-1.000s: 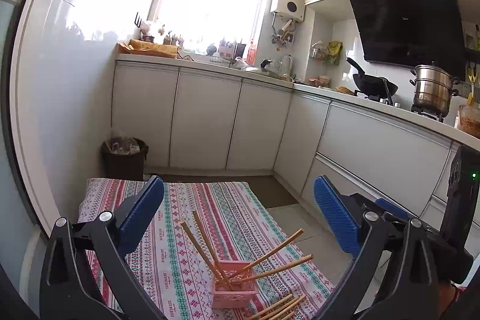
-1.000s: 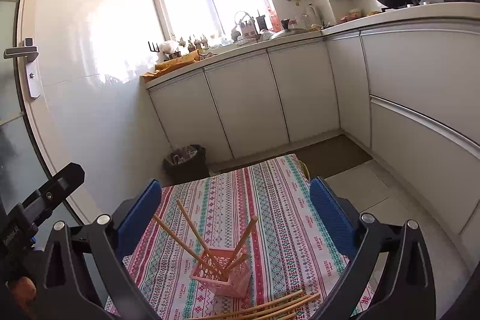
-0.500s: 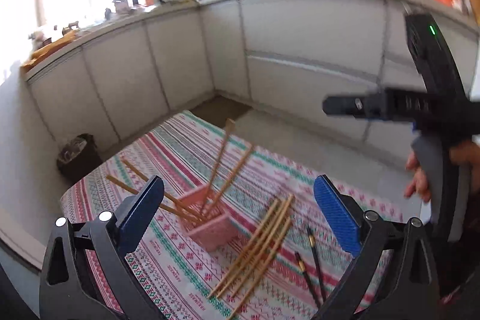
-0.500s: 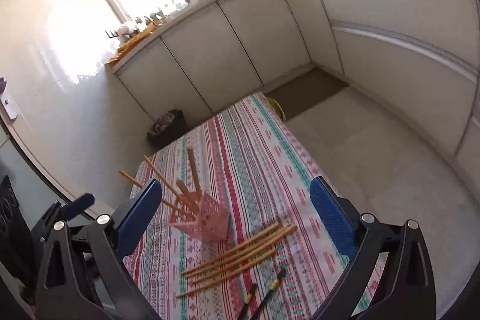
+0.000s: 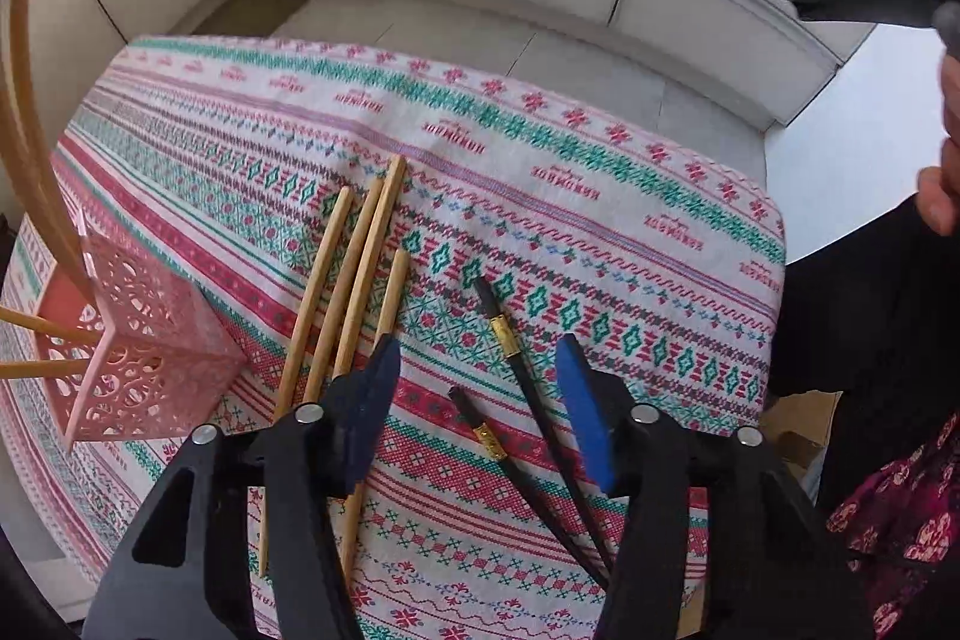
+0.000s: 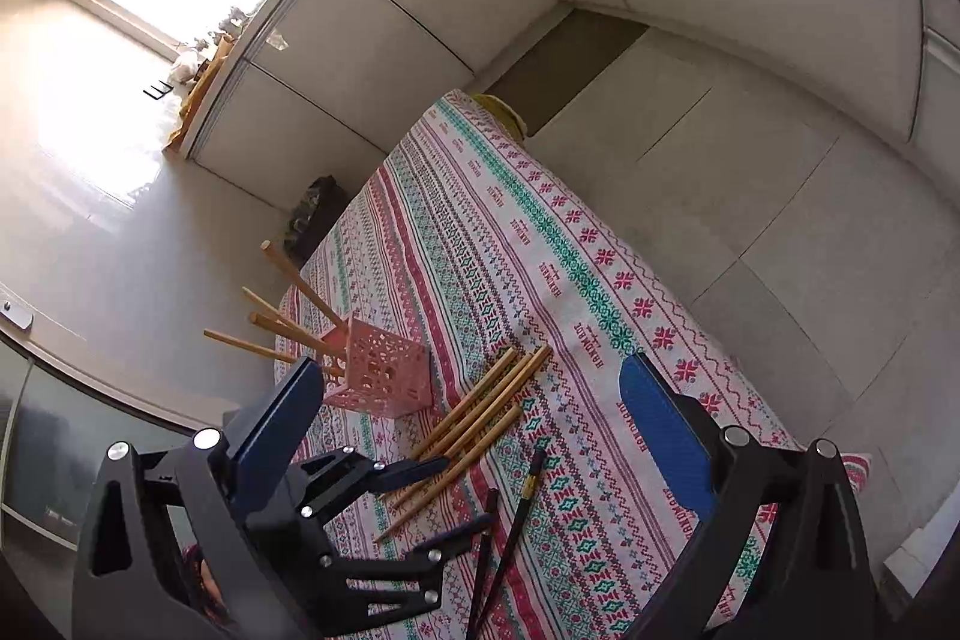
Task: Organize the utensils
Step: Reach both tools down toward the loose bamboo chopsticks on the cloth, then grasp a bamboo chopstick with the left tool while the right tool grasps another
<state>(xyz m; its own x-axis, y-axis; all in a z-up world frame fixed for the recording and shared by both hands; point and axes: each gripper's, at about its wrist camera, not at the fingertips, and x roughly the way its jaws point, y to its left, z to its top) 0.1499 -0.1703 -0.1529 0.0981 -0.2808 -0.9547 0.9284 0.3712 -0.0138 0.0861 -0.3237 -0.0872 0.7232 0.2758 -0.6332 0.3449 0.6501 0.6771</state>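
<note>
The left claw (image 5: pixel 474 388) hangs low over the tabletop (image 5: pixel 600 160), its blue pads spread apart and holding nothing. Between and just beyond its tips lie two black chopsticks (image 5: pixel 510 340) with gold bands, flat on the patterned cloth and roughly side by side. Just beside the left pad, and partly under it in the left wrist view, four wooden chopsticks (image 5: pixel 360 268) lie loose in a rough bundle.

The right claw (image 6: pixel 480 412) is held higher and further back, spread wide and empty, looking down on the same spot. From there the left claw (image 6: pixel 444 490) appears over the near ends of the wooden chopsticks (image 6: pixel 480 412), with the black pair (image 6: pixel 522 496) just beside them.

Further out, near the tabletop's left side, stands the pink perforated holder (image 6: pixel 378 370). Four wooden chopsticks (image 6: pixel 282 322) already lean out of it at angles.

The task looks partly done: four sticks are in the holder, while six, four wooden and two black, remain on the cloth. The left claw seems placed to pick up a black one next.
</note>
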